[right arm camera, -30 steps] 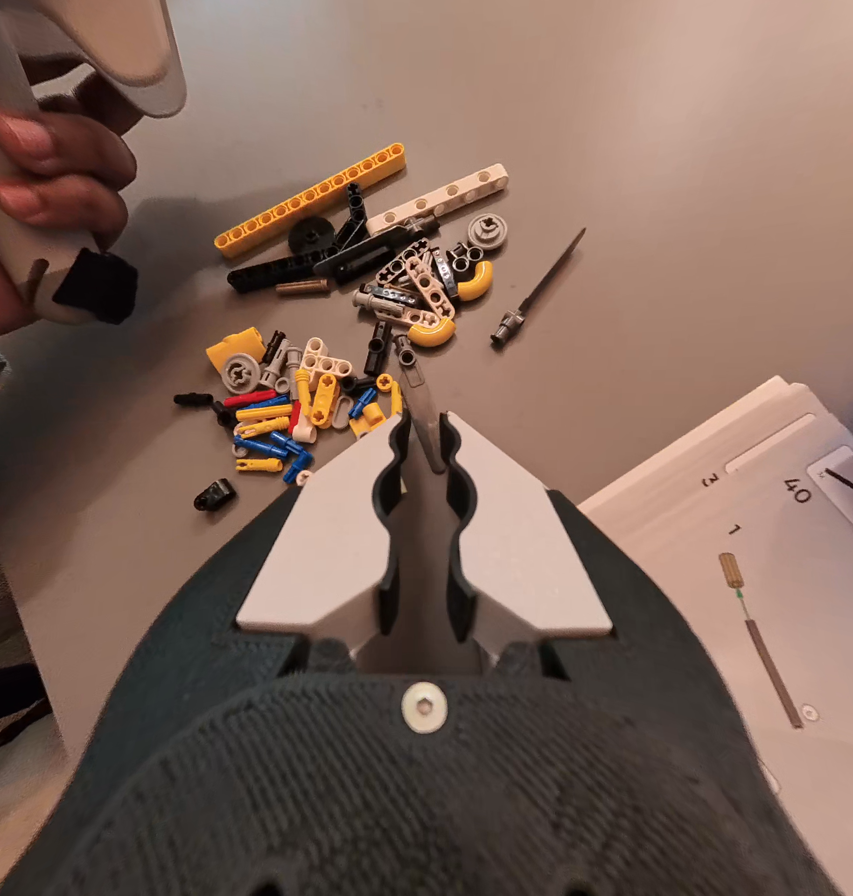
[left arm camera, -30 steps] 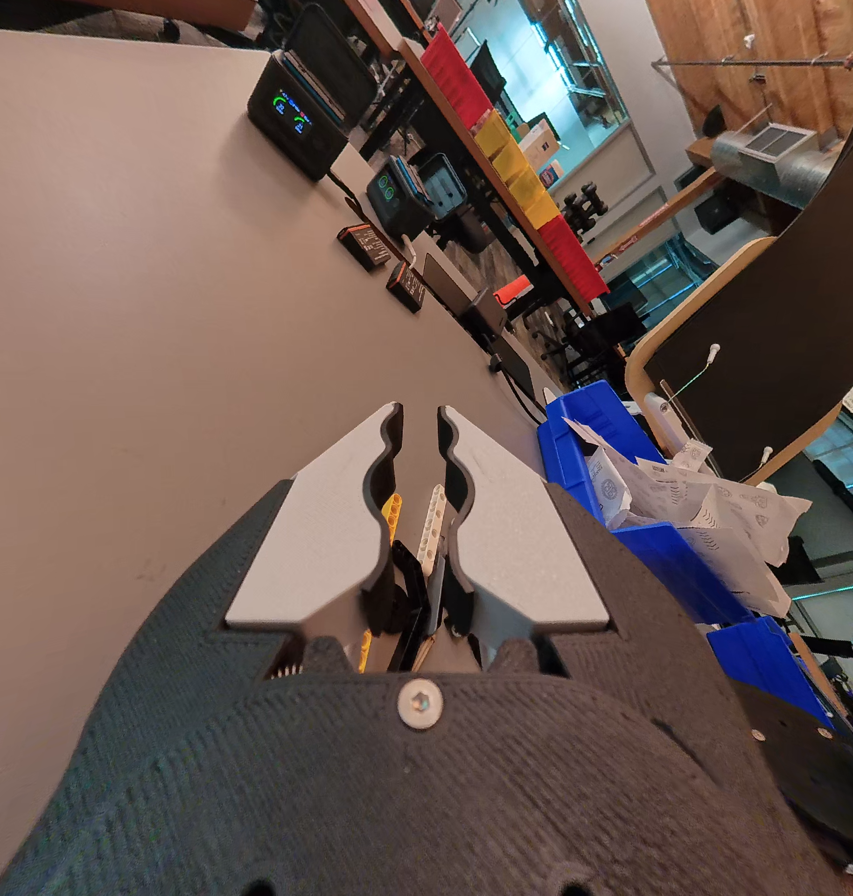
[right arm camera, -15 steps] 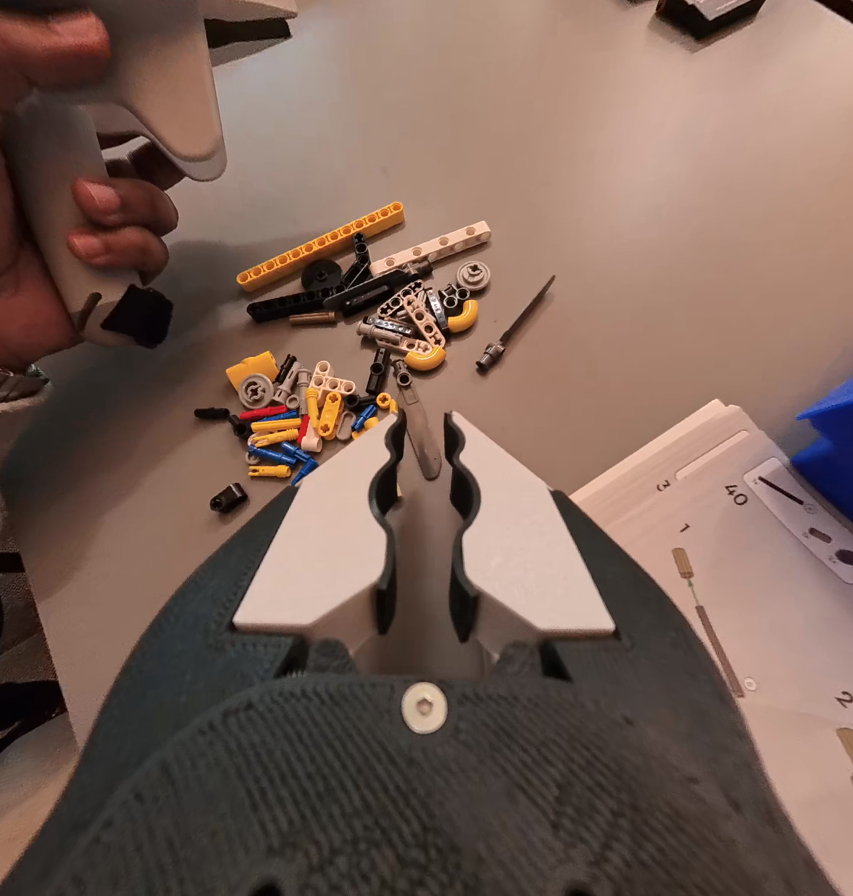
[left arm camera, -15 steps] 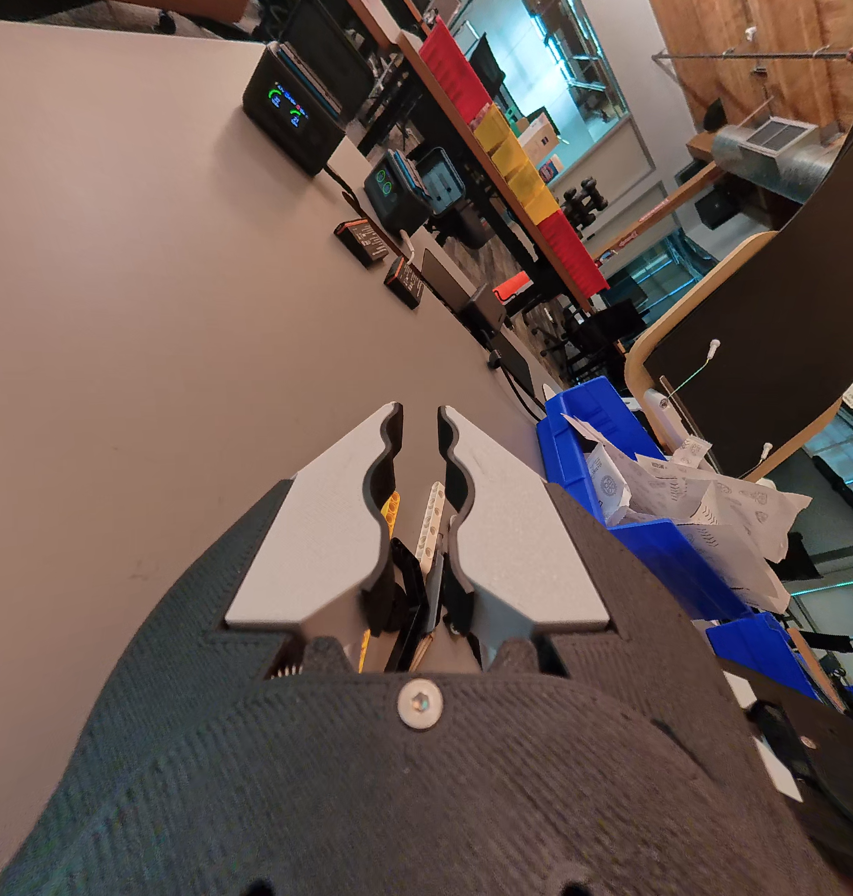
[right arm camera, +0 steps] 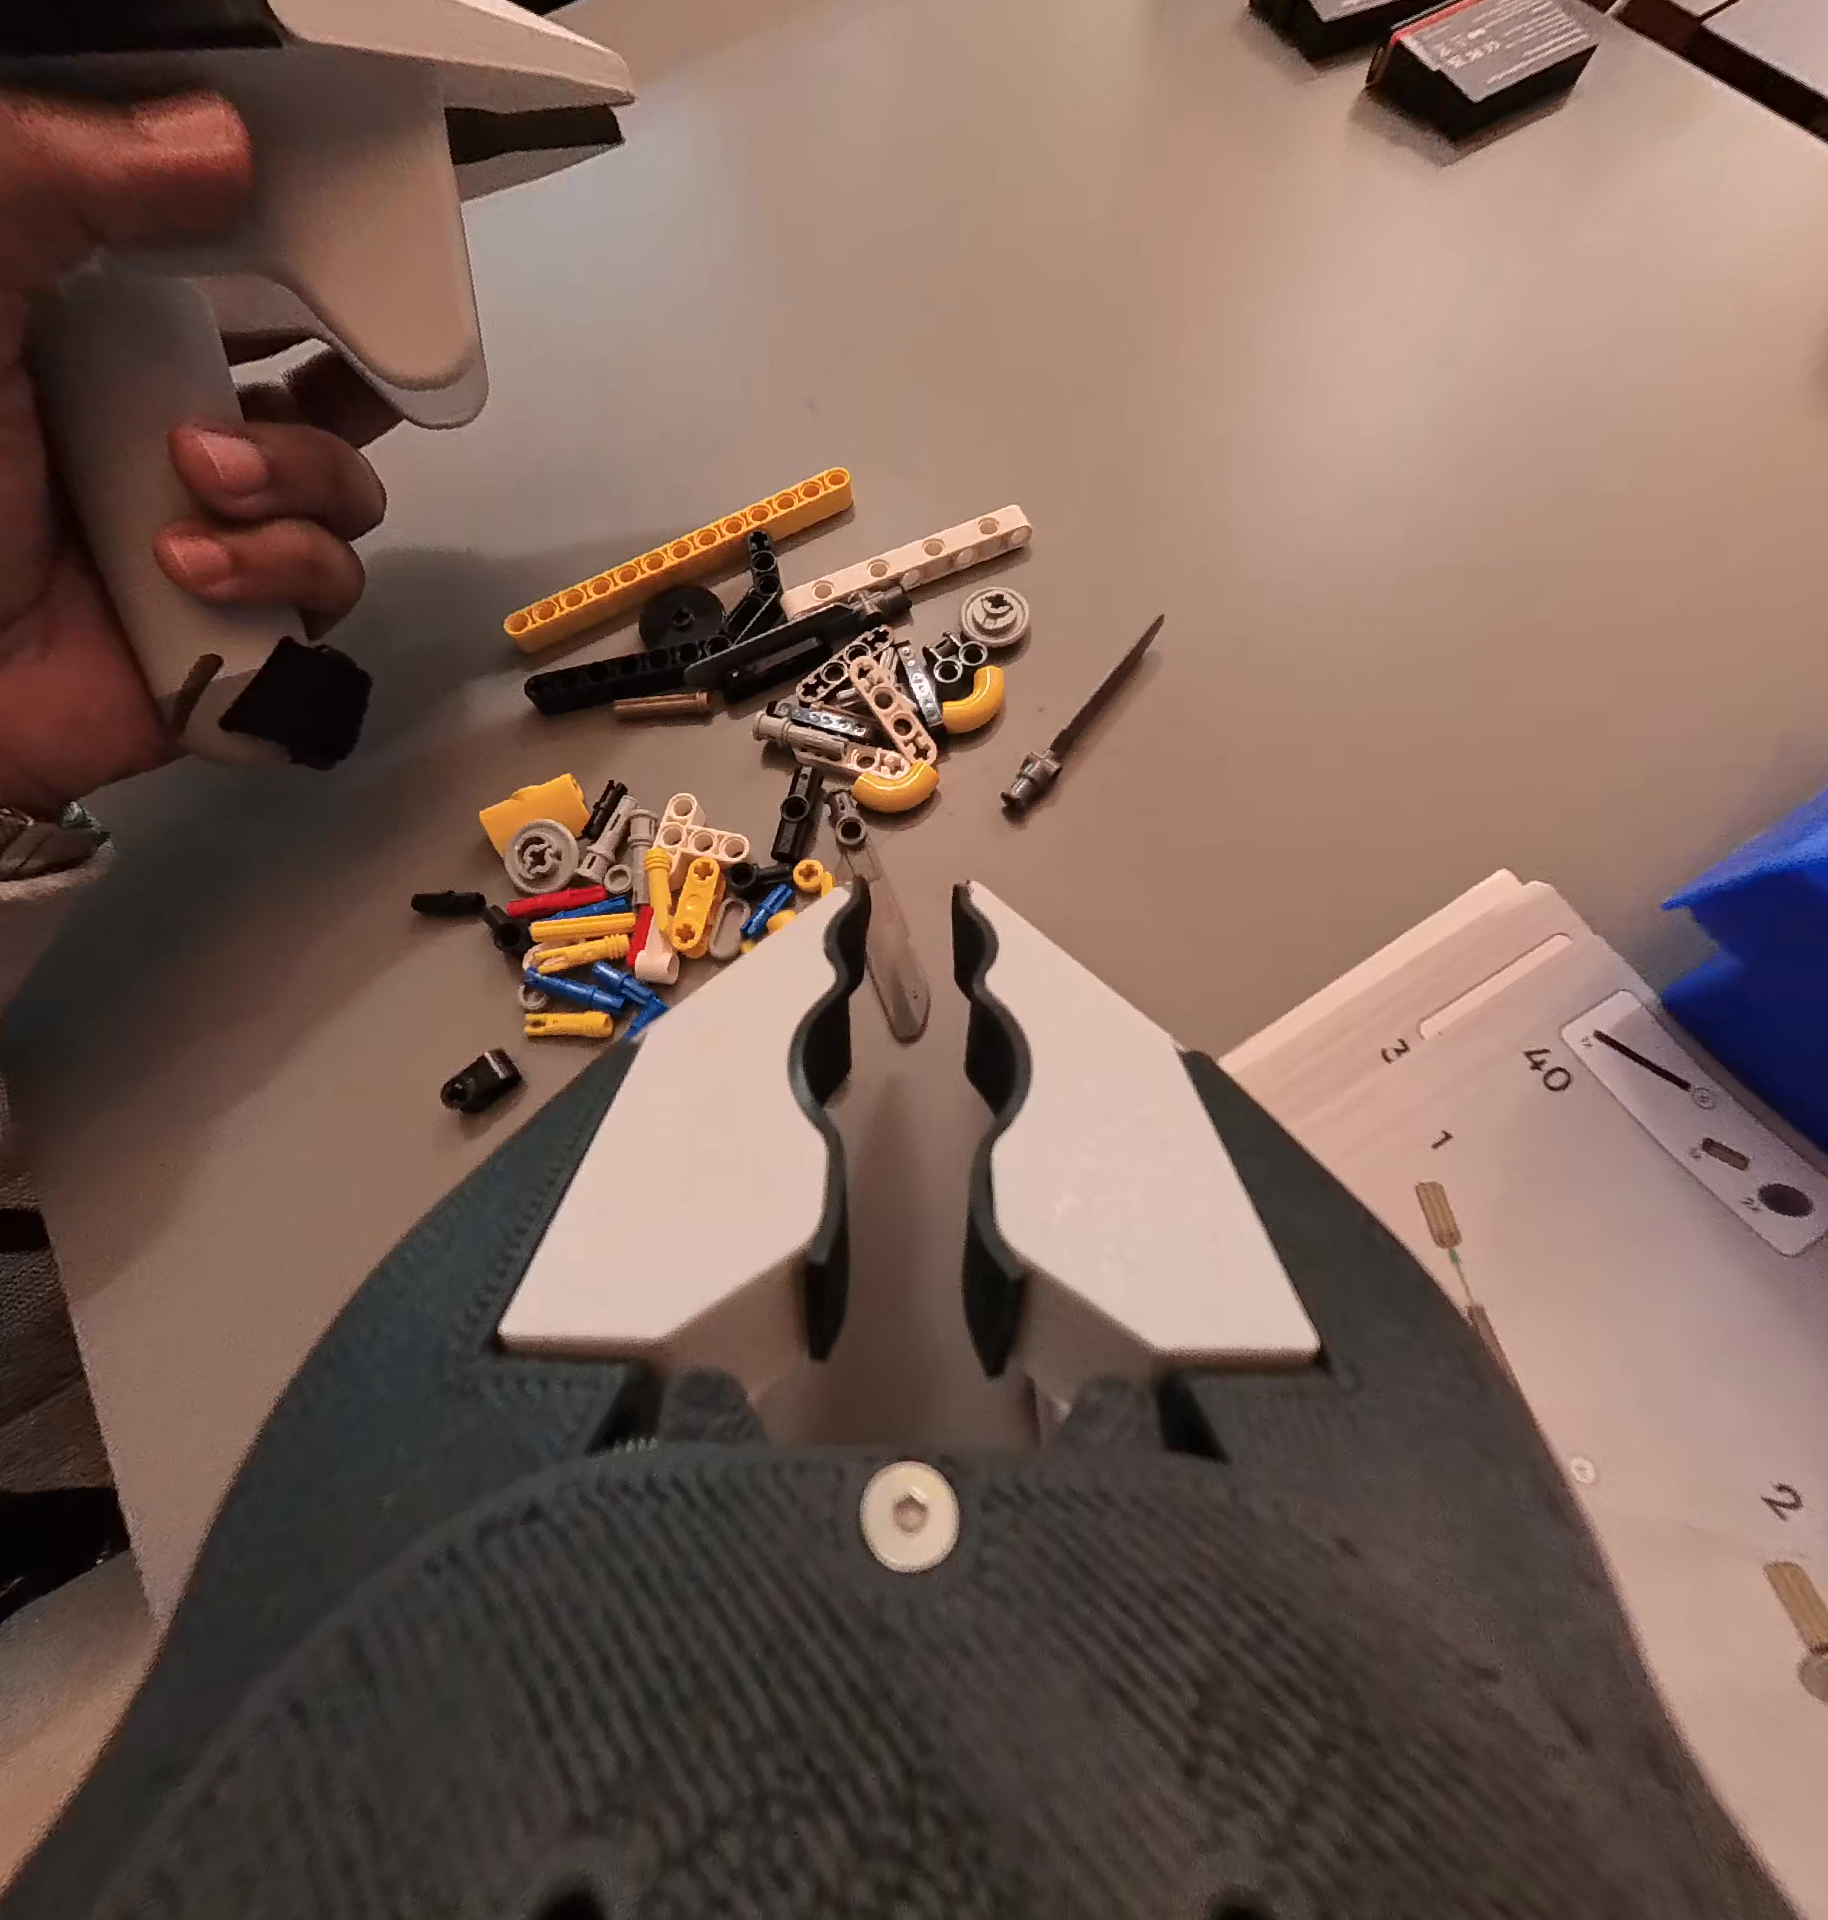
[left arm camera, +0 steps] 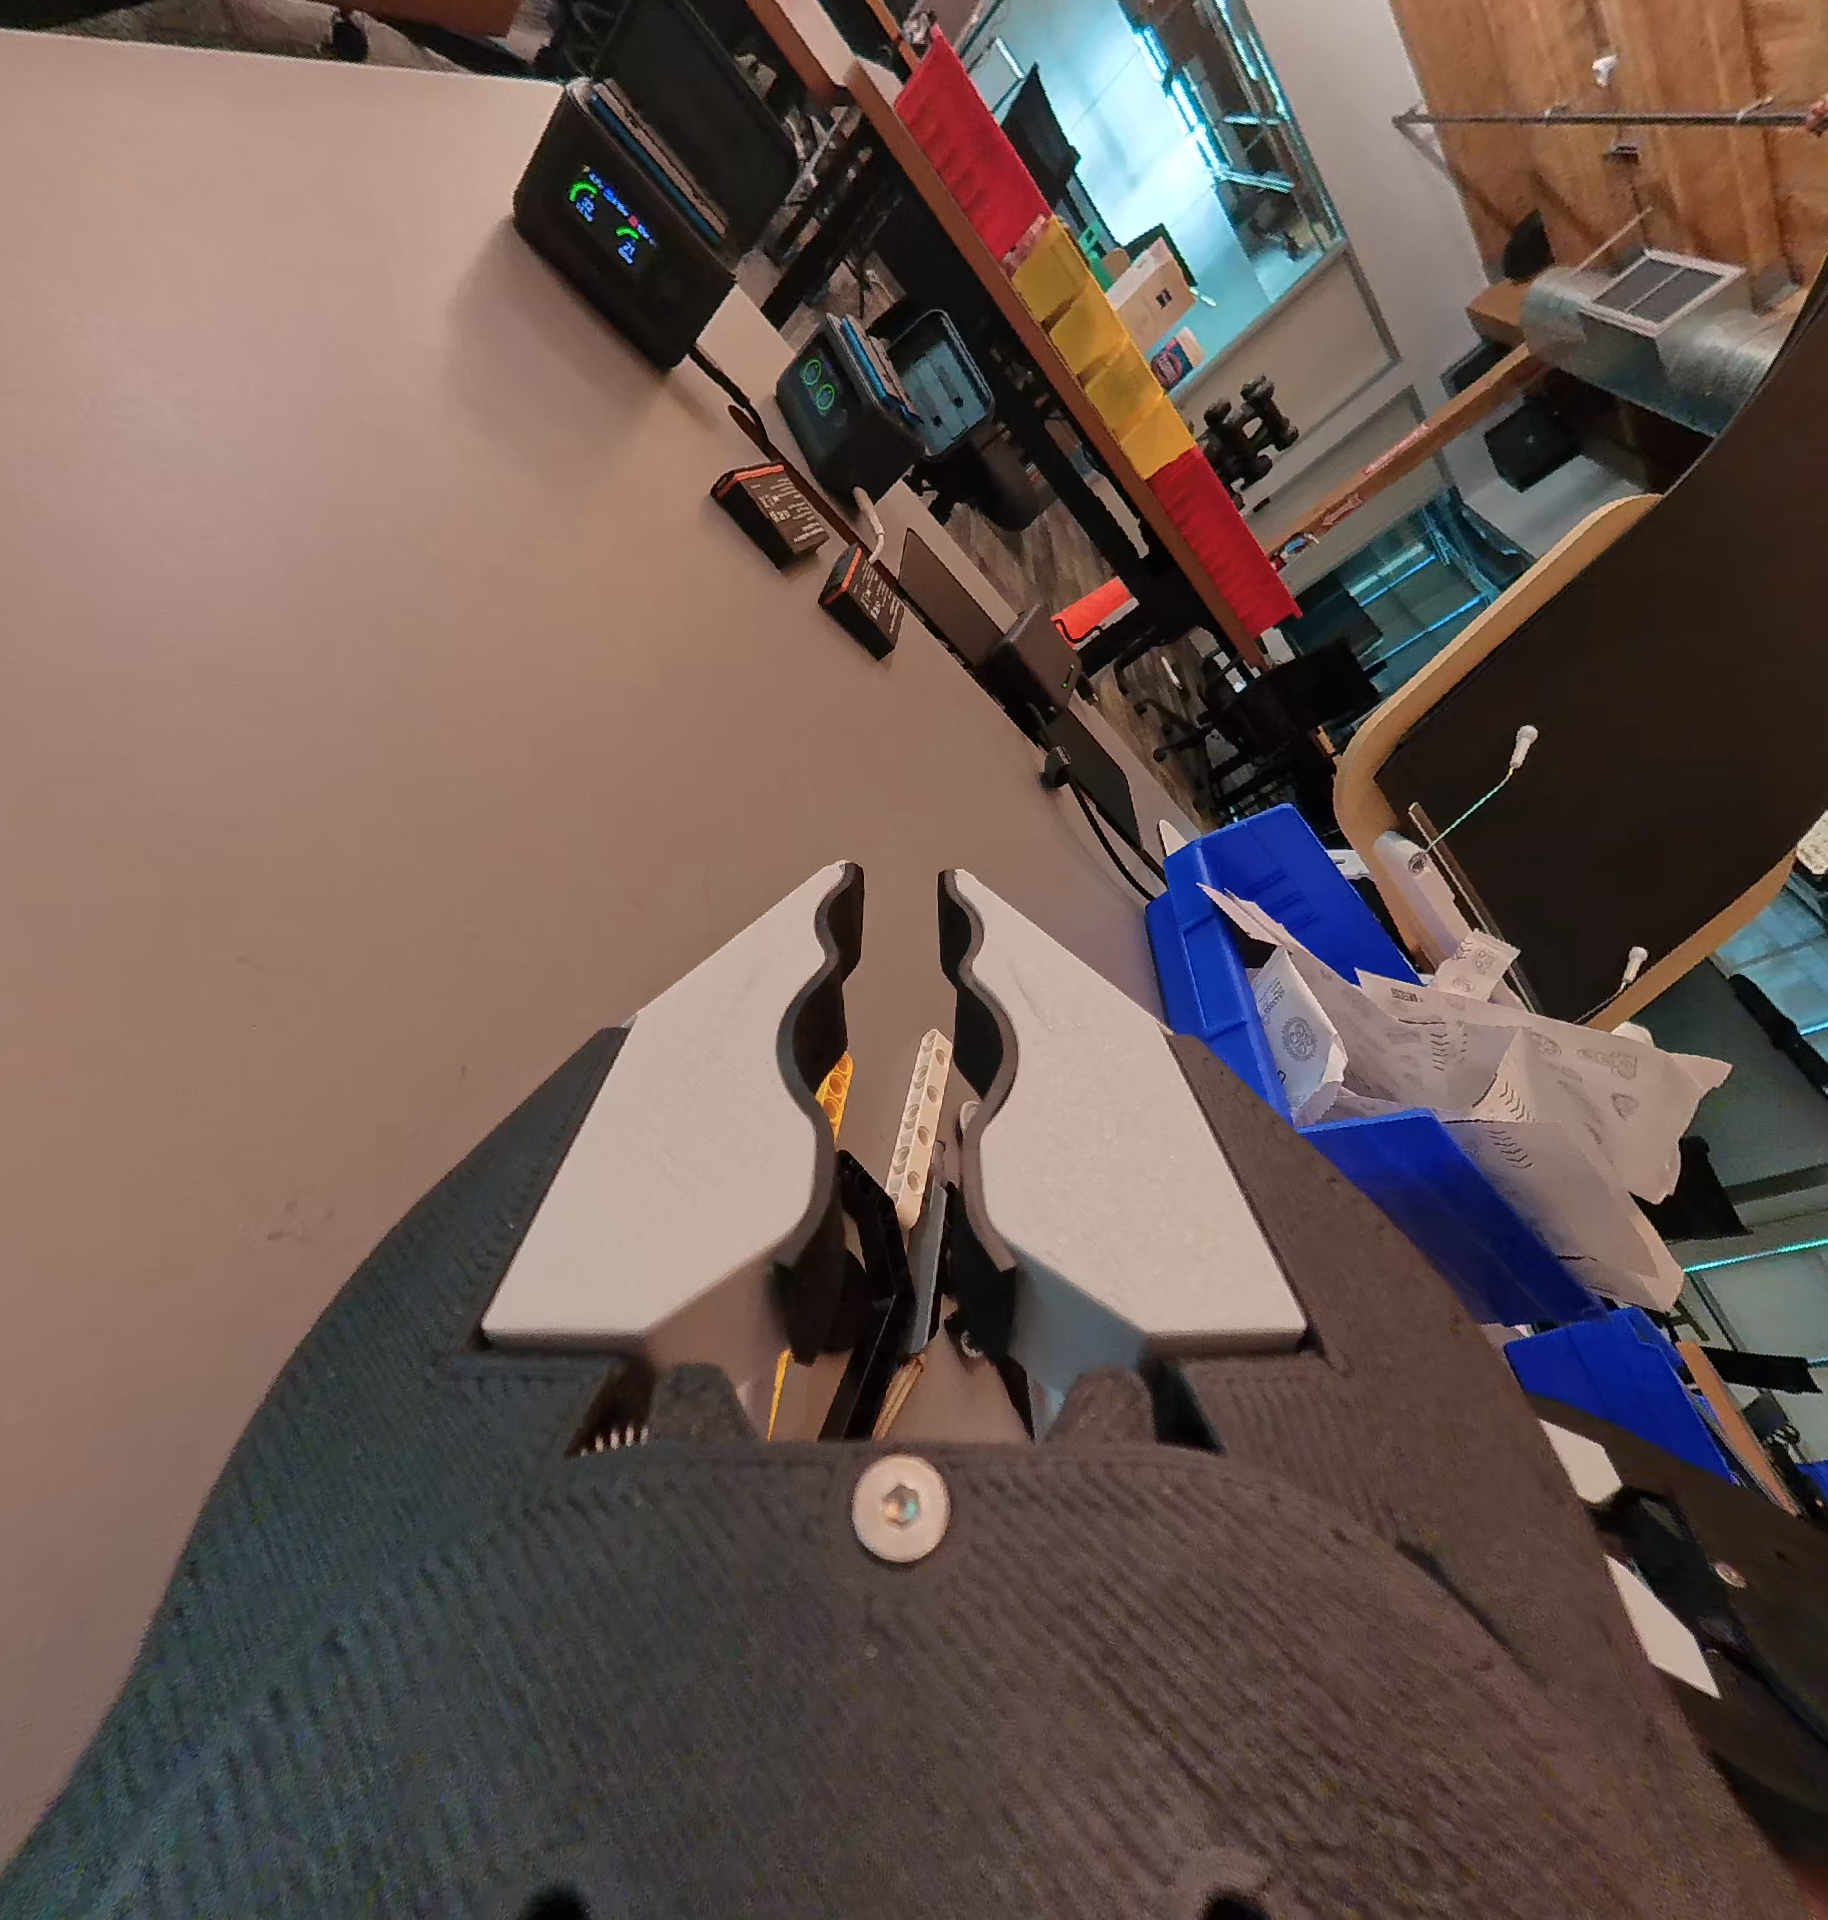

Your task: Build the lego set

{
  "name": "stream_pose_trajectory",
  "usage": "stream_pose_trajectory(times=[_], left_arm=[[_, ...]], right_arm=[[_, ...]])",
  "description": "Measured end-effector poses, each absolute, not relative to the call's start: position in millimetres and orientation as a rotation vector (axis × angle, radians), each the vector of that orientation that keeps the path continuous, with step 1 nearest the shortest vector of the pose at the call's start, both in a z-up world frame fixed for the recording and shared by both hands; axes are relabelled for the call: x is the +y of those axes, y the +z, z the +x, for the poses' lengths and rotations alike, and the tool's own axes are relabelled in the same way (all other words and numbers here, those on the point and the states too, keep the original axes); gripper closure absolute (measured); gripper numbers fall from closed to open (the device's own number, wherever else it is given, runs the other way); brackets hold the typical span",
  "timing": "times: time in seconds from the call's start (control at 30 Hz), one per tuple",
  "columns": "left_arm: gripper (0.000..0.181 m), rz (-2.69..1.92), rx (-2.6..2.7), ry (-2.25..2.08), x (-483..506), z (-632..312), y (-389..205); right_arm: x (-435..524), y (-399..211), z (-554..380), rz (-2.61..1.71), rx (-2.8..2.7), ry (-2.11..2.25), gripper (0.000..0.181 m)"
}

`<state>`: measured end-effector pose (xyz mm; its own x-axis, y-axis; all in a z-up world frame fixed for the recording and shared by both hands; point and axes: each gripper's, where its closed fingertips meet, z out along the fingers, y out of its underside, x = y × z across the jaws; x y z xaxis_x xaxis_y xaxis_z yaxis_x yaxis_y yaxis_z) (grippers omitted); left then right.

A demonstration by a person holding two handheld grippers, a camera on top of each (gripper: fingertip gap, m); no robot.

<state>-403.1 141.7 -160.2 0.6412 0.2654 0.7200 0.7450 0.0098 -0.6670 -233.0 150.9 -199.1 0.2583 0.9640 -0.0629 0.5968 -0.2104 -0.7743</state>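
Note:
A pile of loose lego pieces [right arm camera: 744, 790] lies on the grey table [right arm camera: 1305, 416]. It includes a long yellow beam [right arm camera: 681, 556], a white beam [right arm camera: 920, 551] and a dark spear piece [right arm camera: 1086, 707]. My right gripper [right arm camera: 908, 894] hovers above the pile's near edge, narrowly open and empty. A grey blade piece [right arm camera: 894, 977] lies on the table in line with its gap. My left gripper [left arm camera: 897, 878] is narrowly open above the pile. The yellow beam [left arm camera: 835, 1091] and the white beam [left arm camera: 920, 1112] show through its gap. Its handle [right arm camera: 266, 312] is held by a hand at upper left.
An open instruction booklet [right arm camera: 1564, 1299] lies right of the pile. Blue bins [left arm camera: 1357, 1039] stuffed with paper bags stand beyond it; one corner [right arm camera: 1793, 997] shows in the right wrist view. Black chargers [left arm camera: 619, 229] and battery packs [left arm camera: 775, 514] sit along the far table edge. Tip to tip, the grippers are about 20 cm apart. My left tips are about 20 cm from the grey blade piece [right arm camera: 894, 977], my right tips only 4 cm.
My right gripper has risen and drawn back from the pile, and its jaws have opened slightly. The grey blade stays on the table. My left gripper has barely moved.

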Motion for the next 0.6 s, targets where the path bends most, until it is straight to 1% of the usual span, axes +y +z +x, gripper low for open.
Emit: stream_pose_trajectory(times=[0.03,0.23,0.4,0.6], left_arm=[[0.168,-1.563,-0.865,-0.458,141.8,-402.8,-160.1],[0.168,-1.569,-0.859,-0.458,142.8,-400.9,-160.1],[0.168,-1.555,-0.868,-0.465,141.1,-404.2,-159.1],[0.168,-1.538,-0.873,-0.487,141.1,-405.6,-157.3]], right_arm=[[151.5,-199.6,-235.5,-1.902,-1.415,0.750,0.166],[154.2,-206.5,-271.8,-1.840,-1.534,0.717,0.163],[159.1,-228.2,-292.3,-1.841,-1.629,0.612,0.164],[175.7,-227.0,-289.2,-1.886,-1.542,0.617,0.181]])
